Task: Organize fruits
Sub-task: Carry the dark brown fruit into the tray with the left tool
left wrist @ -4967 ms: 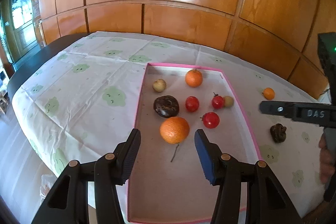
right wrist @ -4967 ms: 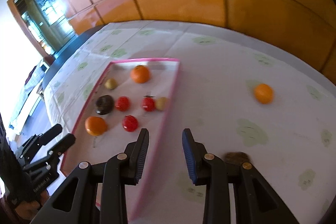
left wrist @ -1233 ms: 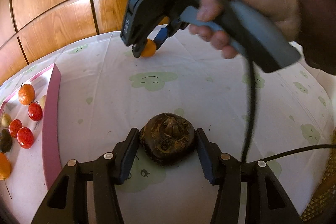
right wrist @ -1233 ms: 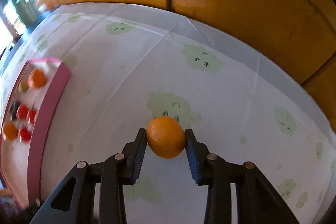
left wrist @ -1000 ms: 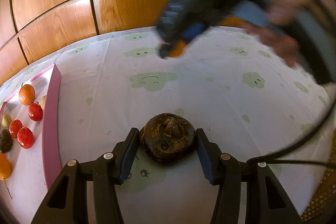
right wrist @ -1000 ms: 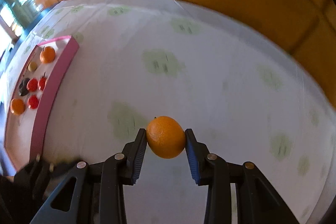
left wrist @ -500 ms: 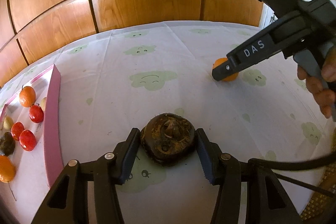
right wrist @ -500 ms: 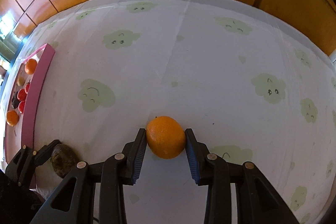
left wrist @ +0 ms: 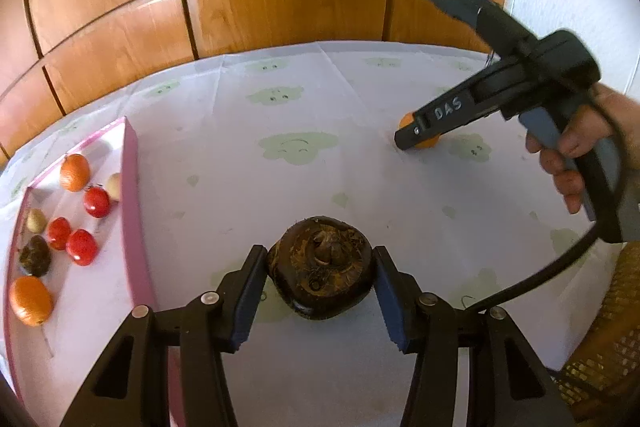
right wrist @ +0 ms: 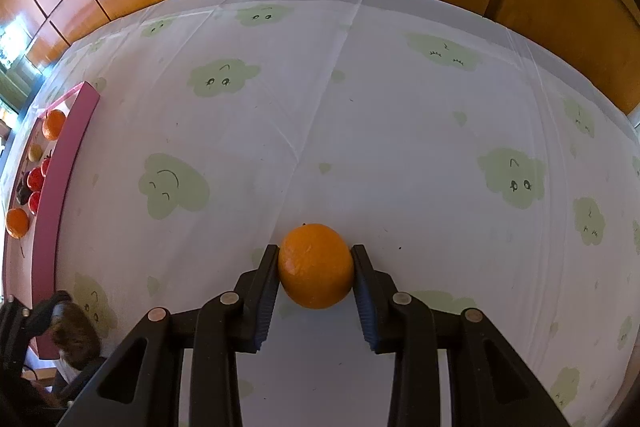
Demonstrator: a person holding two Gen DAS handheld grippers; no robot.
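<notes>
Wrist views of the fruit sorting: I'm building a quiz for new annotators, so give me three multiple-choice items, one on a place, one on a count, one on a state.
1. Where is the pink-rimmed tray relative to the dark brown rough-skinned fruit in the left wrist view?
A. left of it
B. right of it
C. under it

2. How many red tomatoes lie in the tray?
A. one
B. three
C. five

3. What is the right gripper doing?
A. open over bare cloth
B. shut on the small round orange
C. shut on a tomato

Answers:
1 A: the tray's rim sits at the left edge, apart from the fruit in the left gripper.
2 B: three red ones show there.
3 B: both fingers press the orange's sides.
</notes>
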